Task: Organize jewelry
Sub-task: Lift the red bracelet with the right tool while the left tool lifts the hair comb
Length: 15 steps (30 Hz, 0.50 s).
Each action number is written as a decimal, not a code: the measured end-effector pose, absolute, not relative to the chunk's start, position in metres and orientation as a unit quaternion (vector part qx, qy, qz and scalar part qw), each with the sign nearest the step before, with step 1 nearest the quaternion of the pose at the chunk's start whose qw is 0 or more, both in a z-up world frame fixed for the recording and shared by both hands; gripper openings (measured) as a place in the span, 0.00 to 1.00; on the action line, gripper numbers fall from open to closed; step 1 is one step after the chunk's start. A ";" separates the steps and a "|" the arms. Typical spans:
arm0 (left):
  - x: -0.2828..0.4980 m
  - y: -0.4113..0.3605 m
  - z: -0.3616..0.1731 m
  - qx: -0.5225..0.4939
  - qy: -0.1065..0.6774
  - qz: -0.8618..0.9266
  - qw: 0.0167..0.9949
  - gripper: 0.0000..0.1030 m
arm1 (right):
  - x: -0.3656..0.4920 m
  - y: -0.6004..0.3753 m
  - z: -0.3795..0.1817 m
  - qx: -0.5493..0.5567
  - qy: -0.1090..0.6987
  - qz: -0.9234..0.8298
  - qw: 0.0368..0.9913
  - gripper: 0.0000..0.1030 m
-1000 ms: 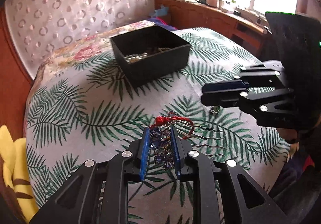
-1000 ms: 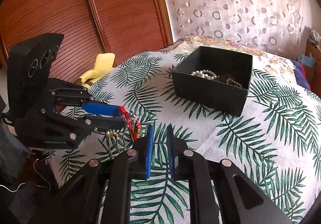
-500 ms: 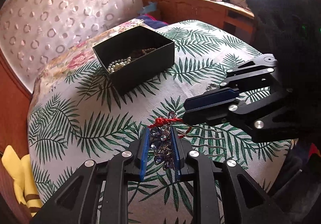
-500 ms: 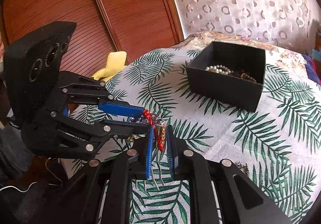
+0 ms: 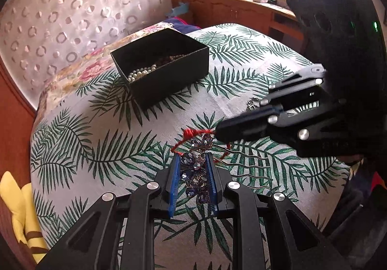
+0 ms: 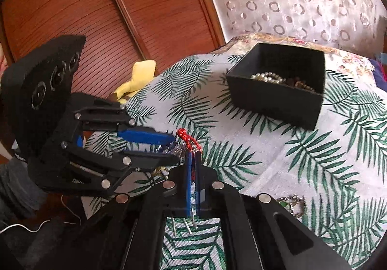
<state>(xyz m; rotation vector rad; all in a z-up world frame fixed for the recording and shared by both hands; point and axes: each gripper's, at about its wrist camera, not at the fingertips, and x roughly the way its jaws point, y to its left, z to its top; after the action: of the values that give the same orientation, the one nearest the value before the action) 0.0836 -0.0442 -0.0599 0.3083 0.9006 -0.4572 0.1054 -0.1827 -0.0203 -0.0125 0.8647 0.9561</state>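
My left gripper (image 5: 193, 161) is shut on a hair comb (image 5: 196, 174) set with blue and purple stones, held a little above the leaf-print bedspread (image 5: 121, 149). The comb's wavy metal prongs (image 5: 251, 168) stick out to the right. A red cord bracelet (image 5: 189, 134) is tangled around the comb's far end. My right gripper (image 6: 194, 154) is shut on that red cord (image 6: 186, 138), right beside the left gripper (image 6: 174, 149). Further back stands a black box (image 5: 169, 76) with a pearl string (image 5: 142, 73) and dark beads inside.
Another small piece of jewellery (image 6: 292, 204) lies on the bedspread near the right gripper. A yellow soft toy (image 5: 17, 209) lies at the bed's left edge. A padded headboard (image 5: 72, 3) and wooden doors (image 6: 96, 15) stand behind the bed.
My right gripper came in from the side to the comb and its jaws closed on the red cord. The left gripper kept its hold on the comb, barely moving.
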 end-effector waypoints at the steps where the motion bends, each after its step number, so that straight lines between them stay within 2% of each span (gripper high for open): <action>1: 0.084 -0.044 -0.061 0.146 0.431 -0.218 0.863 0.19 | 0.105 -0.184 -0.019 -0.006 0.399 0.443 0.803 0.03; 9: 0.079 -0.035 -0.051 0.132 0.408 -0.207 0.880 0.19 | 0.115 -0.200 -0.005 -0.043 0.370 0.367 0.853 0.03; 15: 0.078 -0.032 -0.028 0.165 0.351 -0.160 0.908 0.19 | 0.121 -0.215 -0.009 -0.054 0.375 0.346 0.859 0.03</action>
<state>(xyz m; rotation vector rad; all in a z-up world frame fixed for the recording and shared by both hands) 0.0778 -0.0323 -0.0275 0.3409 0.7244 -0.3312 0.1213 -0.2146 -0.0086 -0.1130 0.7864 0.7260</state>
